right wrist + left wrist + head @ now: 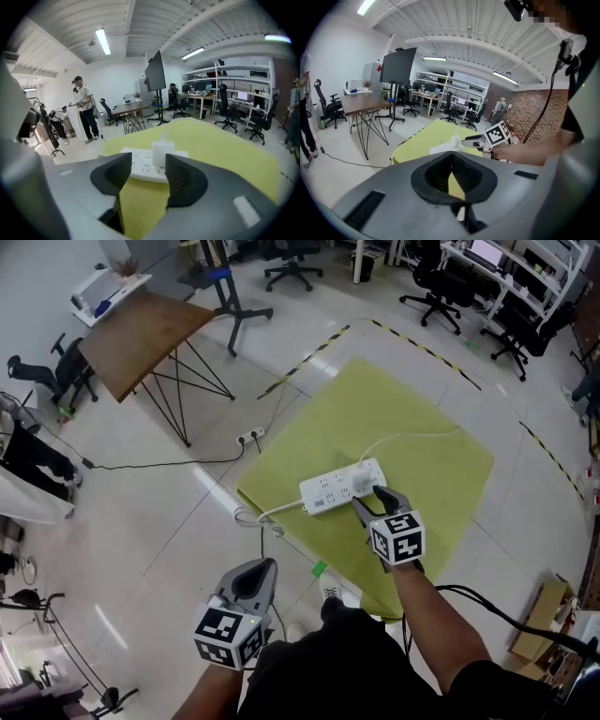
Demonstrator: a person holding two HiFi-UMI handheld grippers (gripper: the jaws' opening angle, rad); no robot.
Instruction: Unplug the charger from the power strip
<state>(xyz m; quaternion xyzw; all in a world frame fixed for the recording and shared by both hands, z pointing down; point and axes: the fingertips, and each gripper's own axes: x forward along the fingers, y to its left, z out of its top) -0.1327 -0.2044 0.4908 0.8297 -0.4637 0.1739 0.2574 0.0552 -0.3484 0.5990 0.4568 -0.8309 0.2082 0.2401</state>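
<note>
The right claw (149,174), also seen from the head view (373,500), stands wide with nothing between its ribbed black pads (117,172). Its jaws are aimed at the white cube-shaped charger (162,151), which shows in the gap just beyond the tips. The opening is judged to be set so that the jaws can straddle the charger's body before closing. The charger (366,481) stands upright in a socket of the long white plastic power strip (328,491), at the end of the strip nearest the right claw, and is not yet unplugged. Its thin white cable (412,437) curves away from the strip's far side. The strip lies flat and loose on the tabletop covered in yellow-green cloth (422,521), and its own white cord (258,517) leaves the opposite end and drops over the tabletop's edge. The left claw (267,565) is drawn together and empty. It is held well short of the strip, off the near edge of the tabletop, and is judged to be in reserve, since an unbraced strip may lift with the charger when it is pulled.
</note>
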